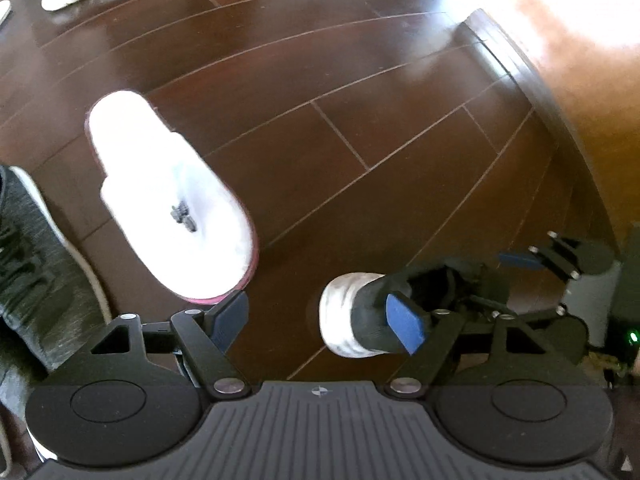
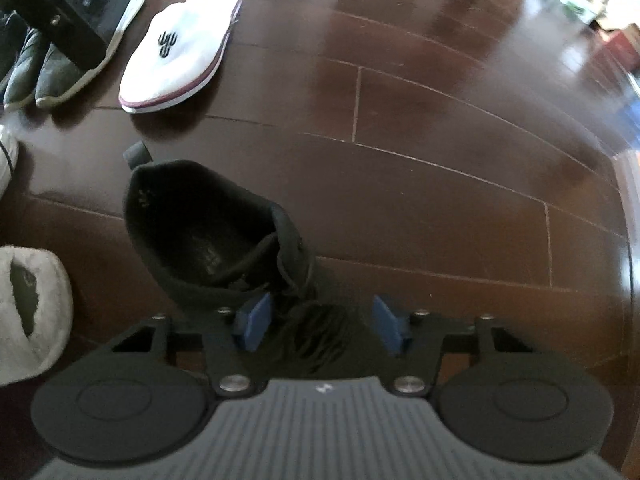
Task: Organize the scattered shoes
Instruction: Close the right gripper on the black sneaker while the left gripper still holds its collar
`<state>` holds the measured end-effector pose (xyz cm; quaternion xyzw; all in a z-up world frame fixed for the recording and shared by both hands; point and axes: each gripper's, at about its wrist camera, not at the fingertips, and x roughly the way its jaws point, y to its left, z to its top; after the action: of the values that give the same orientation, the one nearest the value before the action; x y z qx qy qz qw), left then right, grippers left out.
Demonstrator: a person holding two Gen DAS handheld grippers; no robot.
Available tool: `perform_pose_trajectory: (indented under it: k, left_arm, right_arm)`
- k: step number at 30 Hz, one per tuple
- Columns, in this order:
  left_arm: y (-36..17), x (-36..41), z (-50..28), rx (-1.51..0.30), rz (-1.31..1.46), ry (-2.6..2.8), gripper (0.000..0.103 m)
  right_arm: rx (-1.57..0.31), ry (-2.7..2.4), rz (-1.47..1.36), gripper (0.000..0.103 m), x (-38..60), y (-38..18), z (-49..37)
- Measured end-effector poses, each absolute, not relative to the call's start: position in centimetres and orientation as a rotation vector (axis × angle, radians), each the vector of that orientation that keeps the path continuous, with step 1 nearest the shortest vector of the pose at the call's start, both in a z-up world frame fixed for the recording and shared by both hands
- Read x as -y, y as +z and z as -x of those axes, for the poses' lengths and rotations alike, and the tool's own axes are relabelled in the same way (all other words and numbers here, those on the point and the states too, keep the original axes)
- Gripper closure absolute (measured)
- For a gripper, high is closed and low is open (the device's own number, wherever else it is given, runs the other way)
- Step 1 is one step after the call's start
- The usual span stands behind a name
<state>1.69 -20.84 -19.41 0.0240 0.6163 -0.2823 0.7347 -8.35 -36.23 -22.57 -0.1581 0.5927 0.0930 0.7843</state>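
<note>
The left gripper (image 1: pixel 320 320), fingers apart, holds nothing; the white slipper (image 1: pixel 172 200) lies at left centre. Low in the right view, the right gripper (image 2: pixel 324 324) straddles the black sneaker (image 2: pixel 224 236); grip seems loose, so clamp the laced upper before lifting. Its toe is hidden.
</note>
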Motion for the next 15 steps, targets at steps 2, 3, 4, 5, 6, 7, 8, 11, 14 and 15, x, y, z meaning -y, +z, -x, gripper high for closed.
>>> perform_pose_trajectory:
  k: [2, 3, 4, 5, 6, 7, 8, 11, 14, 15]
  left_arm:
    - [-19.6, 21.3, -1.6, -1.351, -0.059, -0.635, 0.022]
    - [-19.8, 21.5, -1.5, -1.35, -0.065, -0.644, 0.022]
    - [-19.8, 21.6, -1.4, -1.349, -0.07, -0.648, 0.022]
    - [-20.0, 21.8, -1.3, -1.345, -0.084, -0.654, 0.022]
    - [-20.1, 21.9, -1.2, -1.342, -0.096, -0.657, 0.022]
    - [-20.2, 21.9, -1.1, -1.342, -0.105, -0.658, 0.021]
    - [-20.3, 22.0, -1.0, -1.342, -0.113, -0.658, 0.021]
    - [-20.9, 22.0, -0.9, -1.351, -0.128, -0.657, 0.02]
    - [-21.3, 22.0, -0.8, -1.366, -0.125, -0.655, 0.02]
    - [-21.3, 22.0, -0.7, -1.368, -0.125, -0.658, 0.02]
  right_arm:
    - [-1.288, 0.231, 0.364, 0.045, 36.0, -23.0, 8.2]
    - [-1.293, 0.249, 0.383, 0.045, 35.9, -23.2, 8.0]
    - [-1.298, 0.266, 0.399, 0.045, 35.7, -23.5, 7.7]
    - [-1.302, 0.288, 0.424, 0.045, 35.5, -23.9, 7.4]
    - [-1.304, 0.307, 0.45, 0.045, 35.3, -24.2, 7.2]
    - [-1.305, 0.319, 0.462, 0.045, 35.2, -24.3, 7.1]
    - [-1.306, 0.33, 0.469, 0.045, 35.3, -24.3, 7.1]
    - [-1.308, 0.364, 0.481, 0.045, 35.5, -24.5, 6.9]
    - [-1.312, 0.398, 0.48, 0.045, 36.0, -24.8, 6.7]
    - [-1.319, 0.408, 0.469, 0.045, 36.2, -25.0, 6.5]
